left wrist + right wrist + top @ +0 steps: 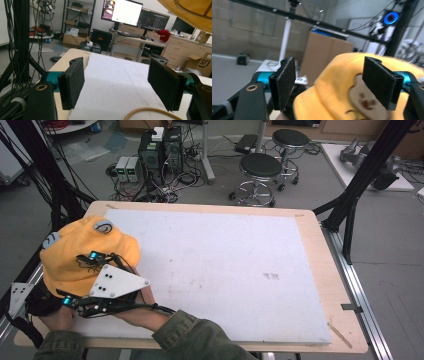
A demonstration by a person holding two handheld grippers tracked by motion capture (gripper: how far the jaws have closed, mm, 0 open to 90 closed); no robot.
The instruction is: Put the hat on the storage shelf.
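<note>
- lab clutter of computer towers, cables and two black round stools [261, 167] lies beyond the pale wooden surface [320, 270], which carries a large white foam board [225, 270].
- a soft yellow plush hat with small grey ears and a brown face patch [82, 252] sits at the near left corner of that surface, partly on the board's edge.
- the right tool [334, 82] has its jaws spread apart with the hat between and just beyond them; the pads do not press on it, so it looks released or not yet gripped.
- the left tool [120, 87] is also spread wide with nothing between its jaws, looking out over the bare board.
- judging by this, the hat rests on the surface unheld; any lifting, moving or reshaping of it is yet to come.
- in the high view the grey three-cornered plate [117, 282] and both hands cover the near side of the hat, so where the jaws meet the fabric is hidden there.
- the right gripper view is blurred; the hat's lower edge is cut off.
</note>
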